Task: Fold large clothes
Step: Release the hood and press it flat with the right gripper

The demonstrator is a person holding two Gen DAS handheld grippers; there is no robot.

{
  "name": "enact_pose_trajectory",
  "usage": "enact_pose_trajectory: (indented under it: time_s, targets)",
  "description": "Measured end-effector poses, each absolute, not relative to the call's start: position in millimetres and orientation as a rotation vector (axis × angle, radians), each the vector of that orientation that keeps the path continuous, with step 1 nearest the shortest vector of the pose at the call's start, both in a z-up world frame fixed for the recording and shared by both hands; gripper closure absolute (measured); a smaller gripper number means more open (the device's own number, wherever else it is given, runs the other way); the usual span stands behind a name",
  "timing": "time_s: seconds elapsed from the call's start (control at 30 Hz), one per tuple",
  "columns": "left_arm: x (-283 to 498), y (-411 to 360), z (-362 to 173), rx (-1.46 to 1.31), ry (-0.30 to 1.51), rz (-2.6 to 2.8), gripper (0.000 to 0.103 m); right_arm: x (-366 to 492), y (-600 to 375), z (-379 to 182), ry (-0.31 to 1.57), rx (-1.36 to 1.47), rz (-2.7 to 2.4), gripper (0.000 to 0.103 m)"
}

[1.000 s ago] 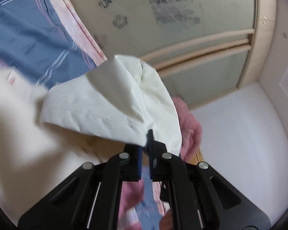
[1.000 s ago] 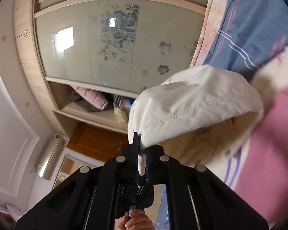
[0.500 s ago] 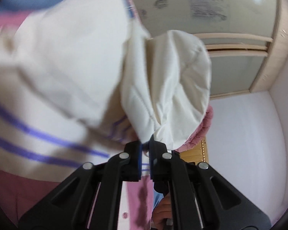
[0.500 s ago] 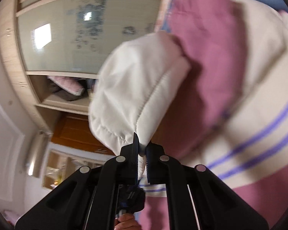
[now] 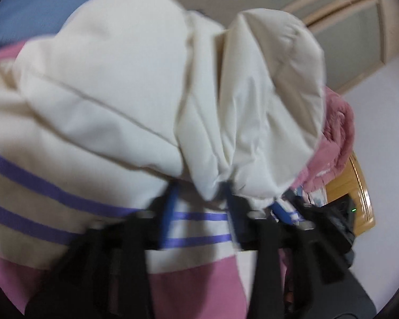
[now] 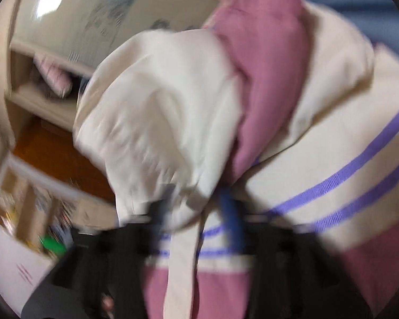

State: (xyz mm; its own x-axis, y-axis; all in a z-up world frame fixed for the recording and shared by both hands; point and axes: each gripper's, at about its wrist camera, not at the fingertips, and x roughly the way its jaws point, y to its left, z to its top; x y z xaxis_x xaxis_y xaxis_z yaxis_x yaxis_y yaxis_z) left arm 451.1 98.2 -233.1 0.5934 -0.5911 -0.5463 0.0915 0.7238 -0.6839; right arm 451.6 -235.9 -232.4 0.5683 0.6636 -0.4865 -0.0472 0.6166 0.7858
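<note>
**Both grippers opened over the folded garment**

Left wrist view shows the left gripper [image 5: 199,202] with its jaws just parted, a cream corner of the garment [image 5: 114,85] still lying loosely between them, unpinched. The garment, cream with purple stripes and pink panels, lies bunched on the blue bedsheet [image 5: 26,8]. In the right wrist view, the right gripper [image 6: 196,212] has likewise just spread open, a cream fold and a strap-like strip hanging between its blurred fingers [image 6: 230,210].

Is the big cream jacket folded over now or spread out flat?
Folded over. The cream jacket has its lining side doubled back onto the part with purple stripes, bunched rather than flat.
</note>
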Motion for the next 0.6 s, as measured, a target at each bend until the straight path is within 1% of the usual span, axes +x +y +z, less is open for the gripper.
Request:
enact_pose_trajectory:
  time_s: [0.03,0.07,0.17,0.2,0.23,0.27,0.3,0.4,0.47,0.53,0.6]
  targets:
    - [446,94,-224,-0.611,0.839,-0.417,0.015,445,-235,-221,0.876,0.744,0.450,0.023]
    - [441,91,-216,-0.563,0.829,-0.393,0.002,438,-235,-208,0.867,0.678,0.421,0.023]
    - [422,80,-176,-0.347,0.752,-0.322,0.002,416,-231,-147,0.760,0.482,0.374,0.023]
    - [417,78,-166,-0.297,0.714,-0.299,0.002,411,-229,-118,0.674,0.421,0.340,0.022]
    - [409,77,-156,-0.259,0.675,-0.273,0.002,414,-225,-93,0.605,0.392,0.320,0.017]
    - [403,75,-144,-0.224,0.638,-0.243,0.002,418,-223,-77,0.559,0.383,0.311,0.014]
    - [396,73,-136,-0.201,0.618,-0.225,0.002,433,-214,-50,0.479,0.360,0.295,0.011]
    - [391,75,-117,-0.133,0.577,-0.161,0.002,488,-187,-19,0.400,0.270,0.265,0.011]
    - [390,76,-111,-0.095,0.558,-0.121,0.002,523,-172,-21,0.393,0.211,0.247,0.011]
    - [396,83,-117,-0.076,0.554,-0.090,0.002,570,-145,-50,0.453,0.155,0.214,0.011]
    - [392,86,-122,-0.074,0.555,-0.071,0.002,595,-127,-91,0.536,0.093,0.194,0.011]
